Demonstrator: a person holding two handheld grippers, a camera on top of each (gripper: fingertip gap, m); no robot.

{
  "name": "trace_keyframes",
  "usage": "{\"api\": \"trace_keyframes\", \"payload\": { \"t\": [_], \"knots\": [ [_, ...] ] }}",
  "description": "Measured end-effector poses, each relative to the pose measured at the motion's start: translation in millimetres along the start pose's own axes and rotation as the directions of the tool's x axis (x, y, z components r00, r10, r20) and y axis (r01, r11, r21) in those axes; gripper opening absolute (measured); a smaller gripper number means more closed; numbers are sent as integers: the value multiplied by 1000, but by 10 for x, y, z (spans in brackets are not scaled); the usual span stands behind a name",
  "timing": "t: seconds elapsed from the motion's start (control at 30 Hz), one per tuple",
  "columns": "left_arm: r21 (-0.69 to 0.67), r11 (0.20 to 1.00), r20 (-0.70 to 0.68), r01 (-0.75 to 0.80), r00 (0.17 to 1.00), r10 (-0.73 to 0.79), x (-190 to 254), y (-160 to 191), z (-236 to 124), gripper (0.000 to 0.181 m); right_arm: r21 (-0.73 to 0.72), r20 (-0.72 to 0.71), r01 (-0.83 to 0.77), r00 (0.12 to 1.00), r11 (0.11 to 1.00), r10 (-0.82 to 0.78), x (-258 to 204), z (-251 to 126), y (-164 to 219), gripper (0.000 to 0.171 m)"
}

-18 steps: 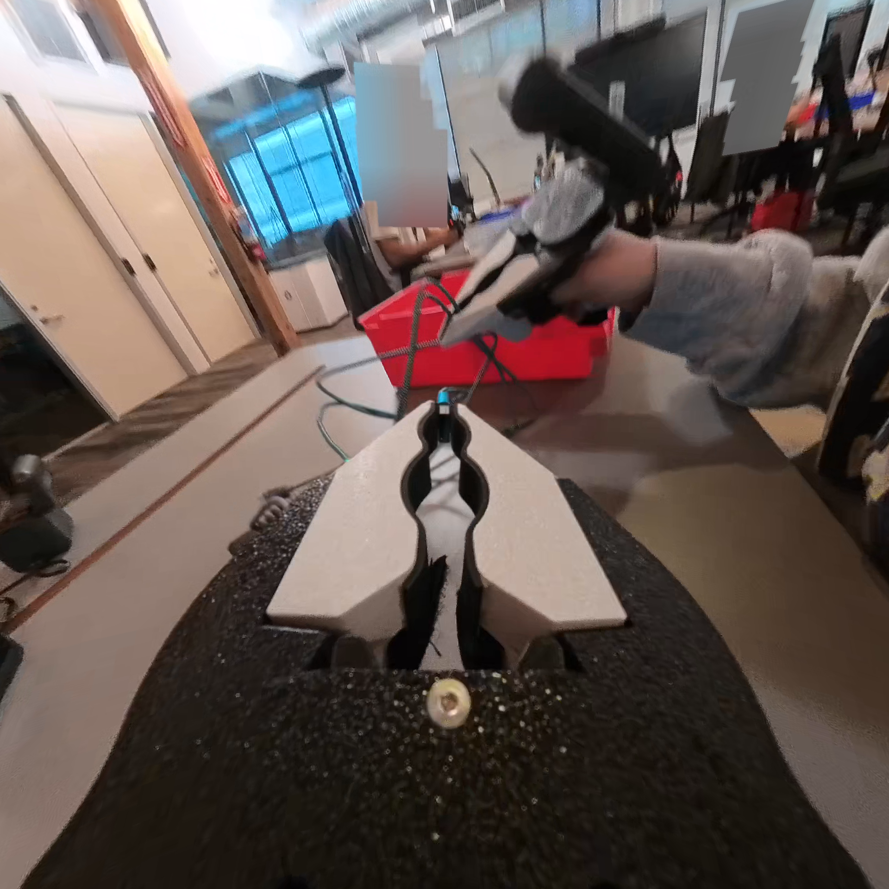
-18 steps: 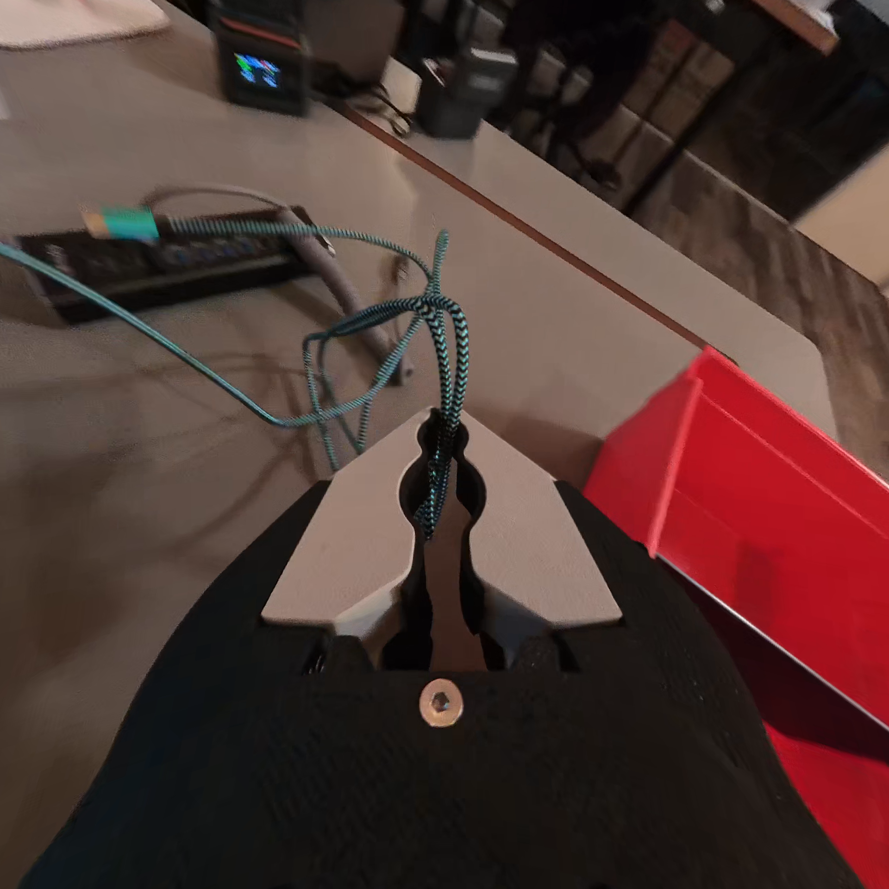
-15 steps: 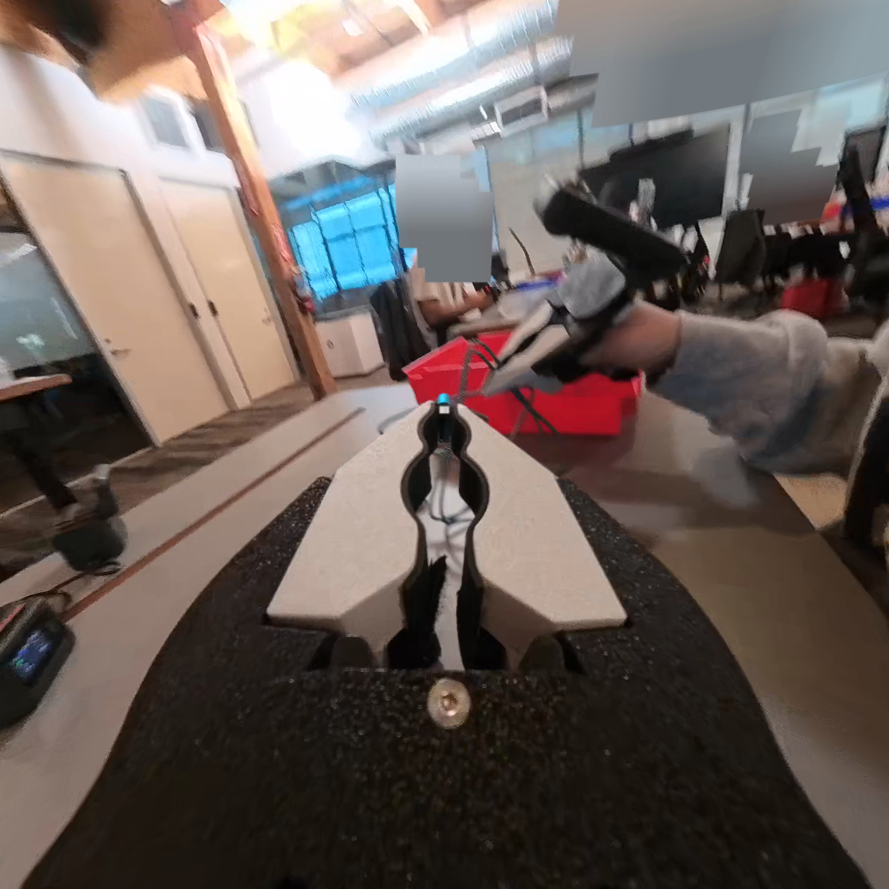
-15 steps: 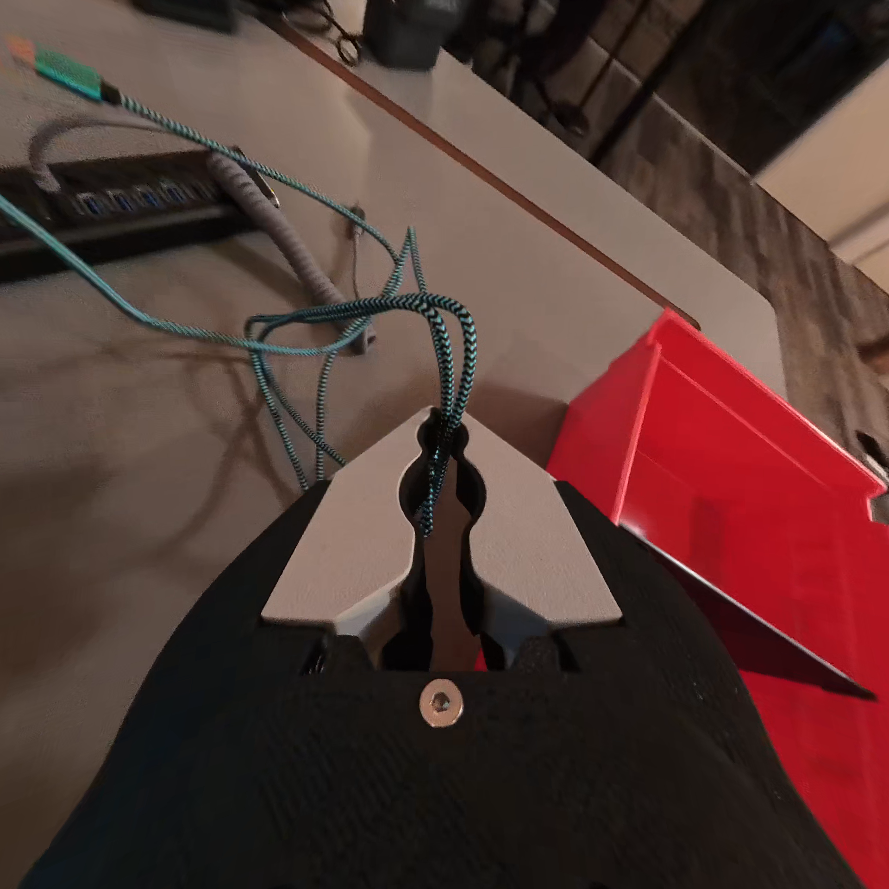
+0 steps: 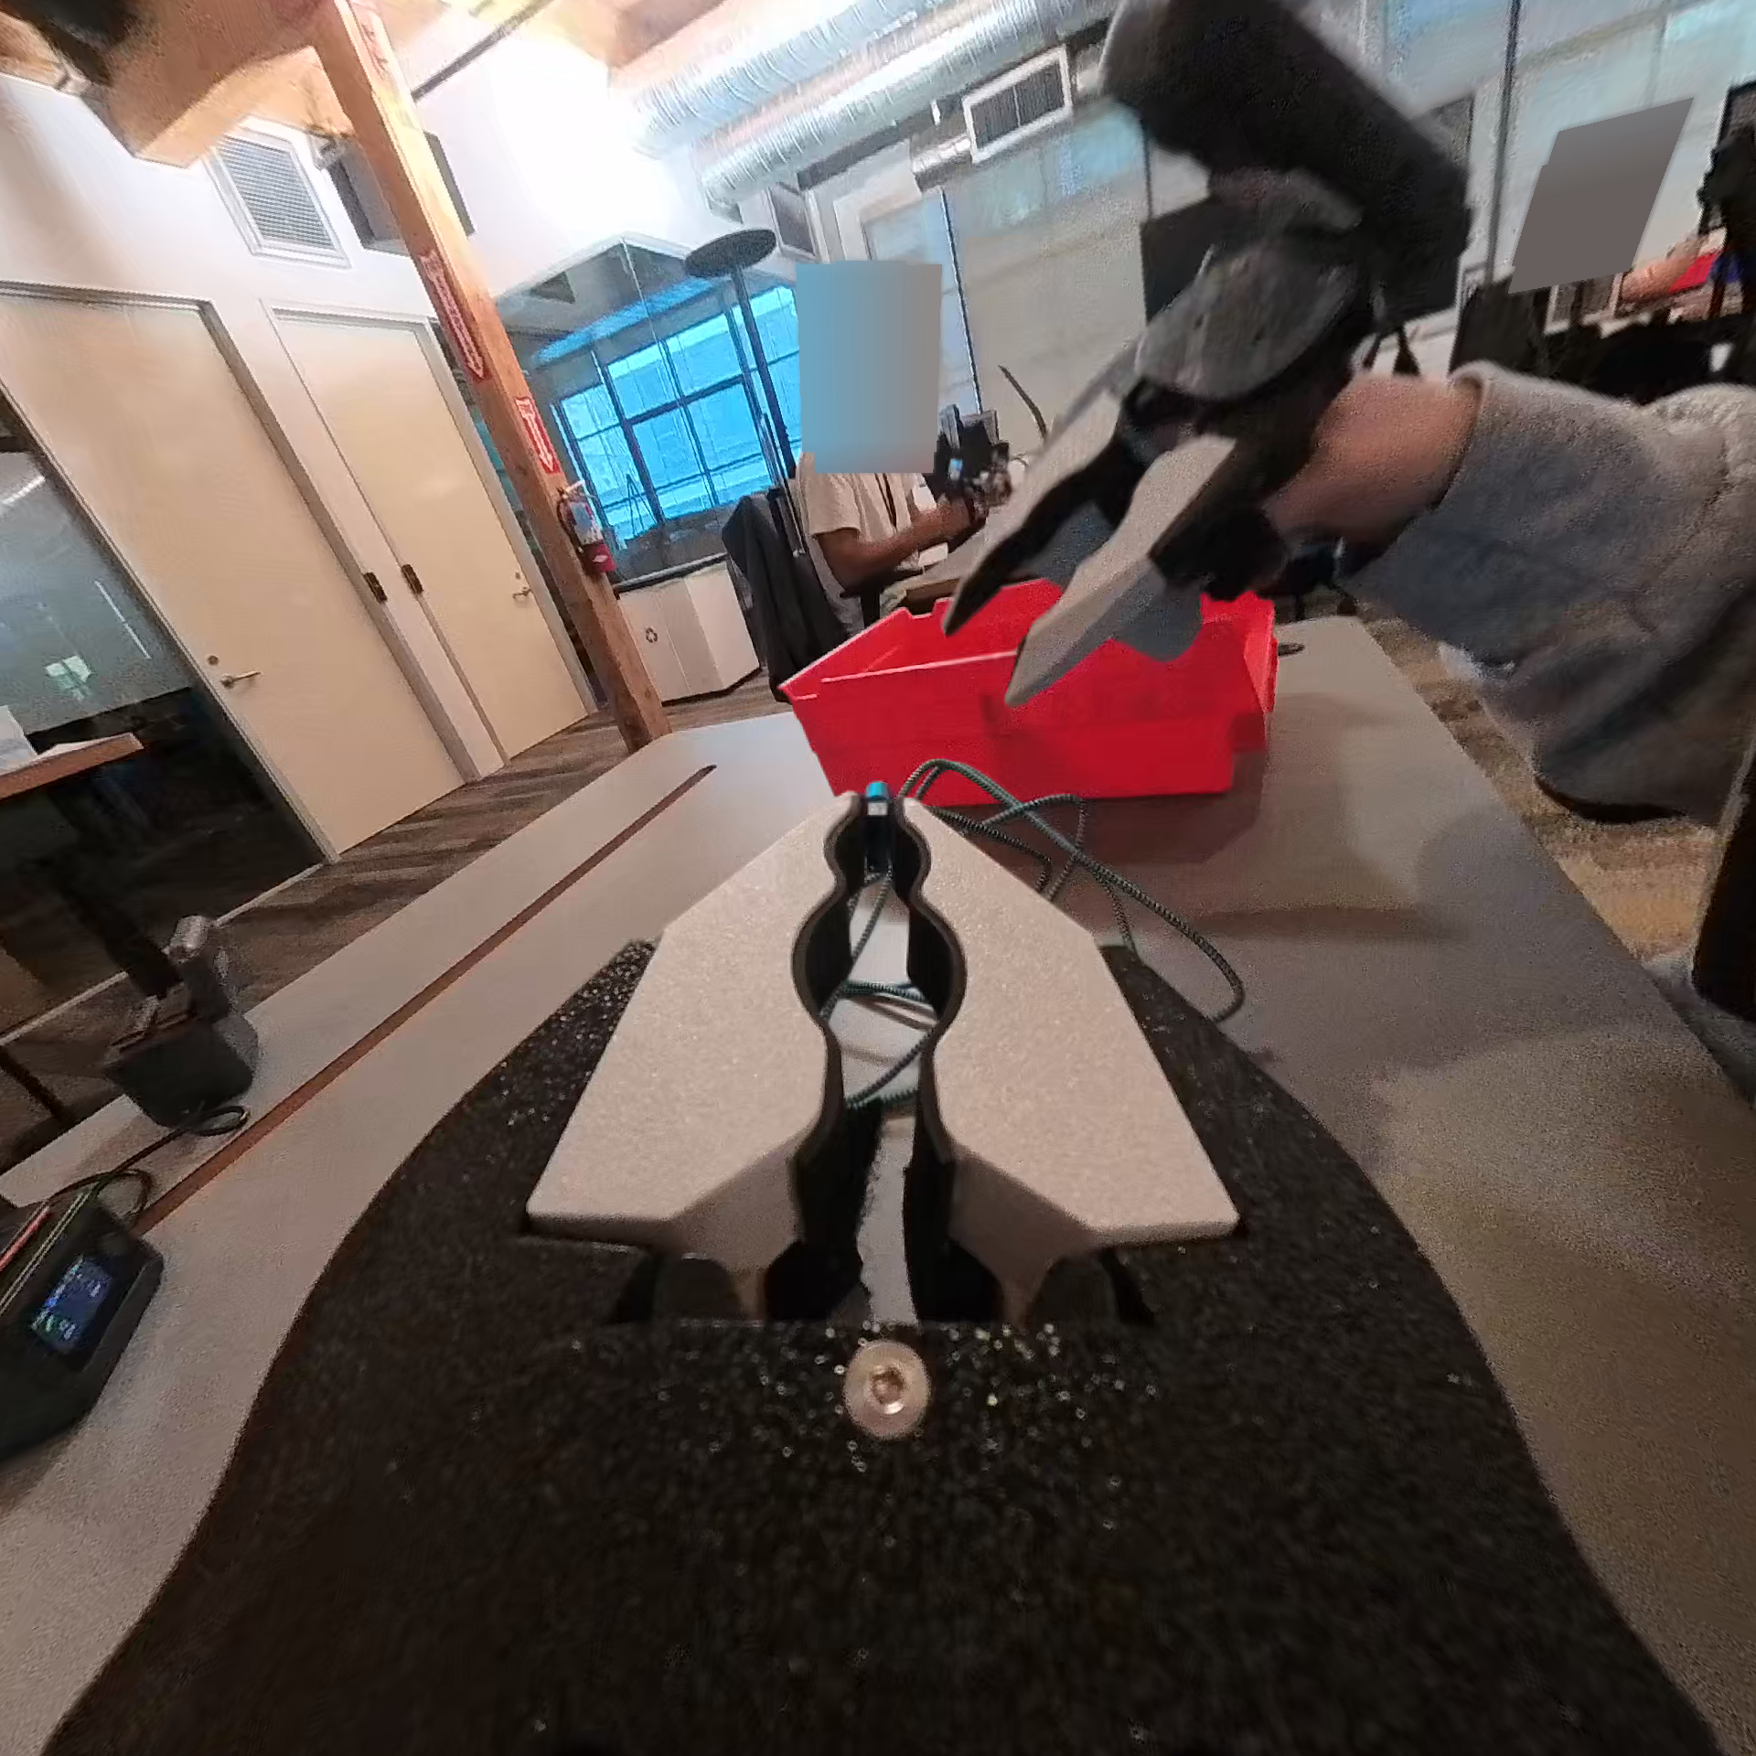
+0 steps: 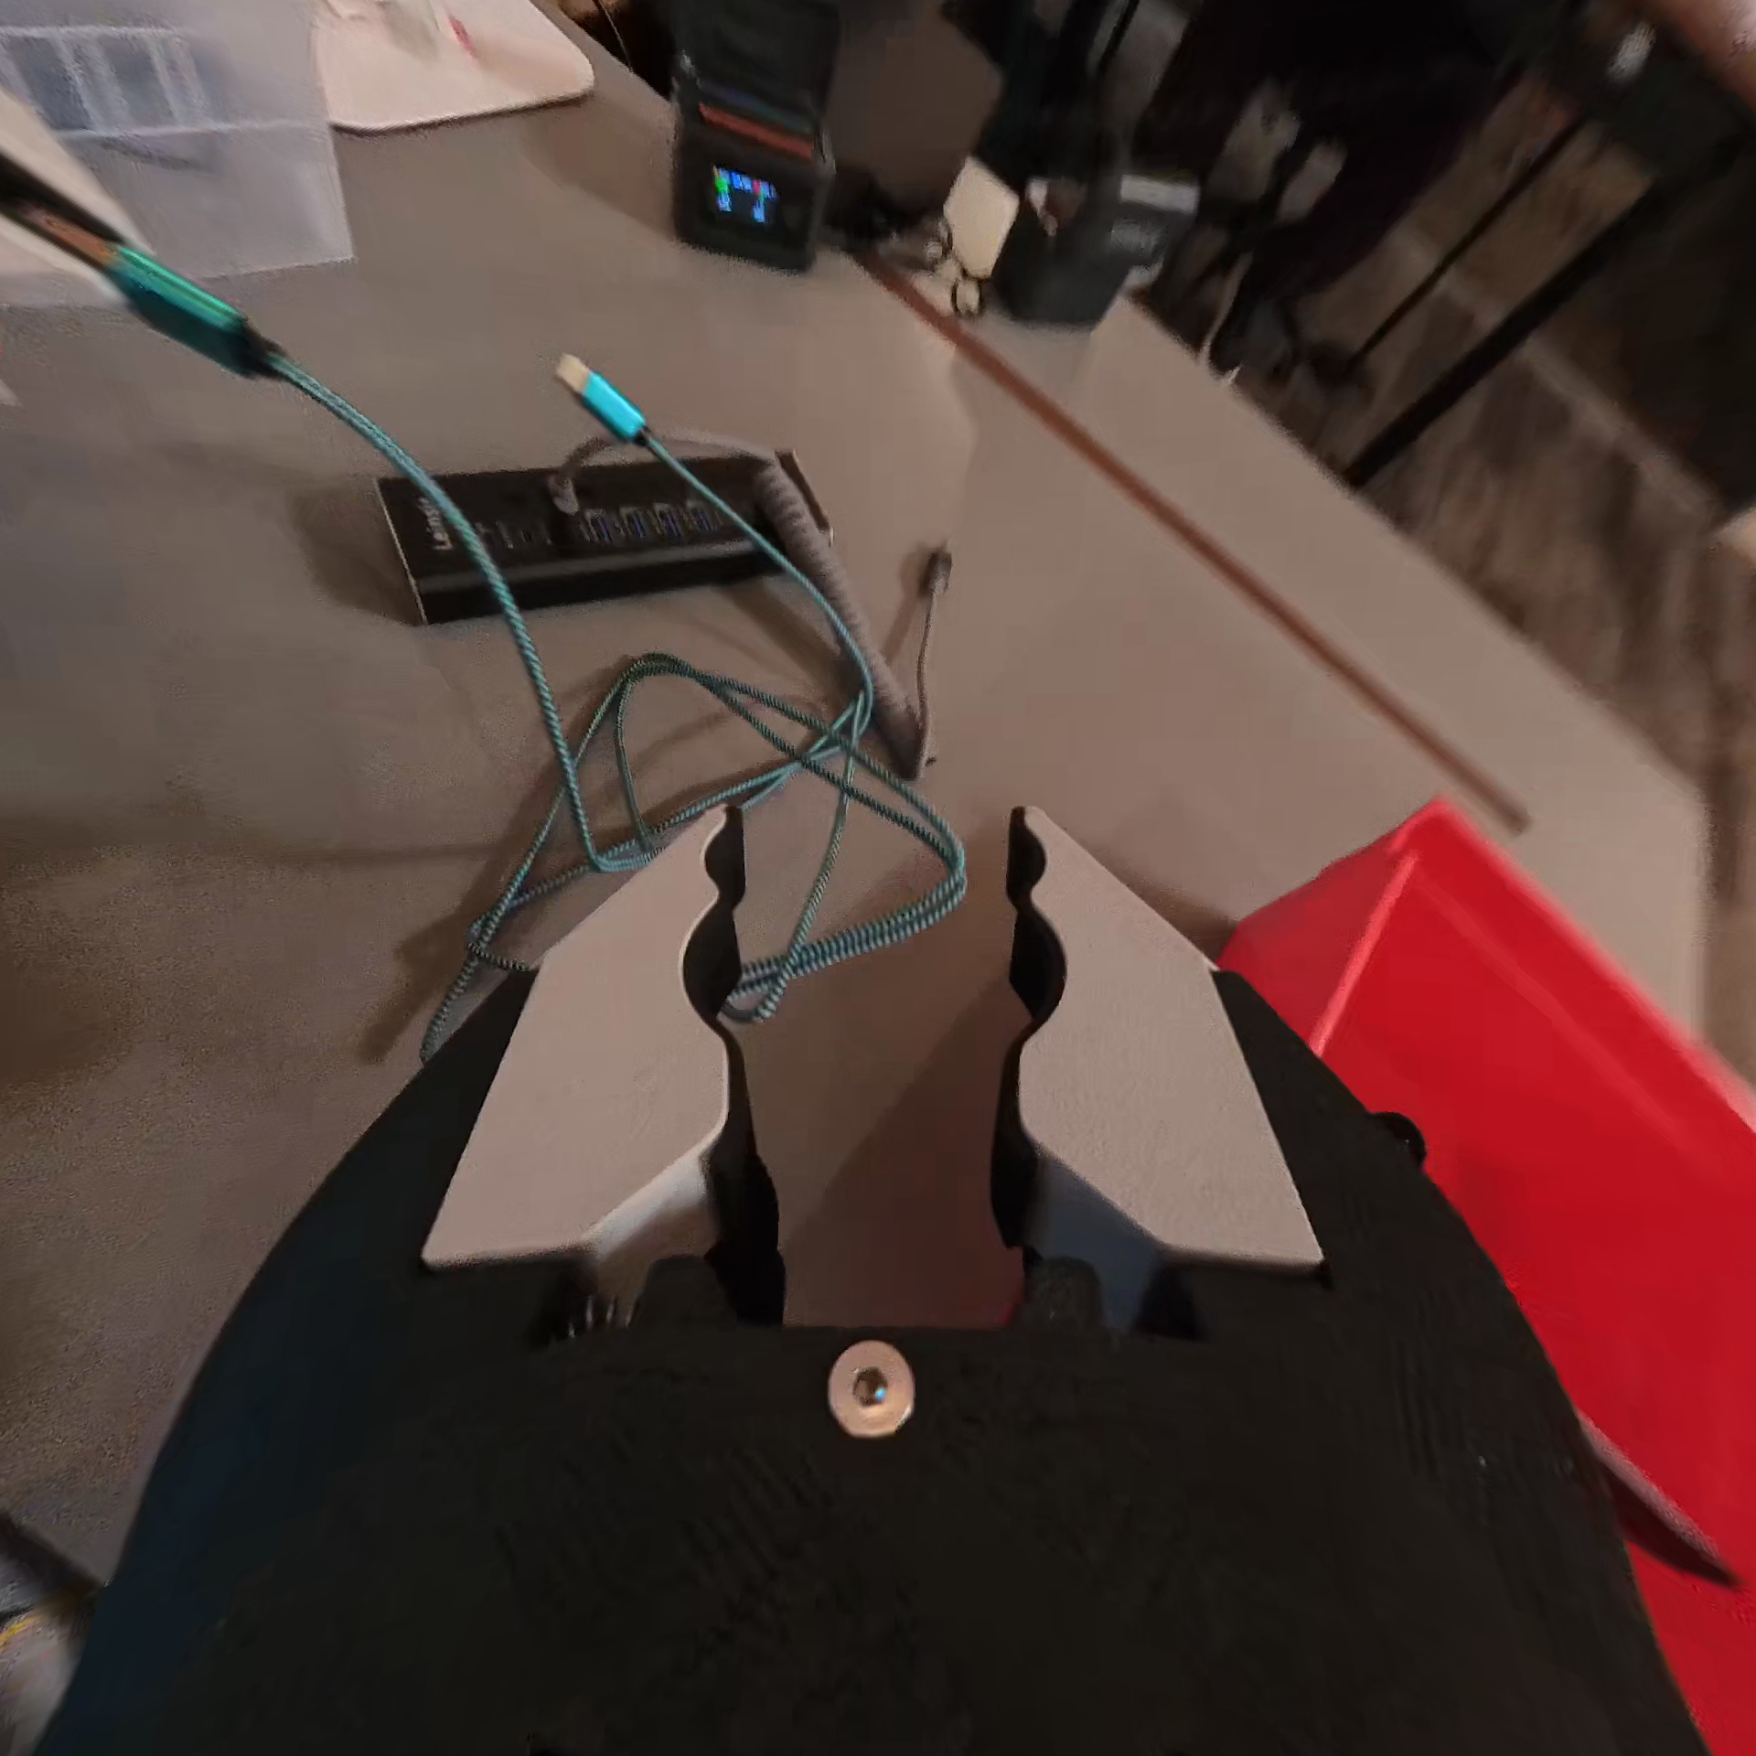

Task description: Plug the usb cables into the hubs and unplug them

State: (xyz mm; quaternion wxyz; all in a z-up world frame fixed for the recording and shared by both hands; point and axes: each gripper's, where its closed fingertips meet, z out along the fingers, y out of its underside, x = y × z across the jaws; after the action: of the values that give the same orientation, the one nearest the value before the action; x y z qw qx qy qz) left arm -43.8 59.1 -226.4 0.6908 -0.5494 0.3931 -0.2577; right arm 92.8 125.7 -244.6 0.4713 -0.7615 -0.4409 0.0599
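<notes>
On table: one hub (image 6: 589, 532) | two cables (teal (image 6: 532, 665), grey (image 6: 855, 618)) | one bin (image 6: 1520, 1093)

cable (image 6: 570, 722): teal/black braided weave, plugs solid metallic teal (image 6: 185, 314), second plug lighter cyan w/ pale tip (image 6: 608, 404). hub (image 6: 589, 542), centre-left: black, row of blue ports. coiled lead (image 6: 846, 608) beside it: grey. bin (image 6: 1520, 1093), right edge: solid red. table (image 6: 190, 855): flat grey-beige, thin brown stripe upper right. gripper fingers (image 6: 608, 1064): light grey, speckled black body. small box (image 6: 751, 190) at top: black, multicolour screen. sleeve (image 5: 1596, 589), upper right in left wrist view: grey.
</notes>
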Motion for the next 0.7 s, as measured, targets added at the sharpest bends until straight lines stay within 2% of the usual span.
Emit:
{"api": "trace_keyframes", "payload": {
  "t": [0.07, 0.13, 0.2, 0.27, 0.4, 0.53, 0.6, 0.67, 0.7],
  "knots": [
    [-13, 1000, -8, -19, 1000, 19, 34, 26, 20, 2, 70, 3, 158, 987, 985, -158, -169, -72, -180, 52],
    [-11, 1000, -47, -29, 998, 29, 115, 21, 39, 2, 178, 104, 304, 940, 936, -326, -561, -75, -319, 47],
    [-1, 999, -114, -49, 992, 48, 245, 7, 52, 2, 273, 198, 351, 891, 896, -410, -939, -9, -398, 44],
    [-7, 998, -170, -68, 983, 66, 358, 24, 69, 2, 333, 242, 365, 858, 869, -453, -1171, 84, -424, 38],
    [-23, 997, -250, -67, 966, 60, 498, 73, 82, 2, 342, 260, 388, 836, 856, -482, -1274, 225, -353, 23],
    [-2, 998, -239, -63, 969, 61, 483, 46, 80, 3, 377, 291, 375, 820, 847, -493, -1347, 221, -328, 5],
    [56, 992, -123, -109, 986, 115, 373, -24, 100, 34, 404, 280, 360, 826, 841, -488, -1324, 209, -360, 3],
    [22, 995, -48, -101, 994, 102, 255, 12, 133, 65, 454, 284, 315, 836, 833, -470, -1293, 168, -415, 3],
    [6, 997, -59, -78, 995, 78, 250, 37, 135, 68, 482, 290, 286, 840, 828, -458, -1275, 139, -444, 3]
  ]
}}
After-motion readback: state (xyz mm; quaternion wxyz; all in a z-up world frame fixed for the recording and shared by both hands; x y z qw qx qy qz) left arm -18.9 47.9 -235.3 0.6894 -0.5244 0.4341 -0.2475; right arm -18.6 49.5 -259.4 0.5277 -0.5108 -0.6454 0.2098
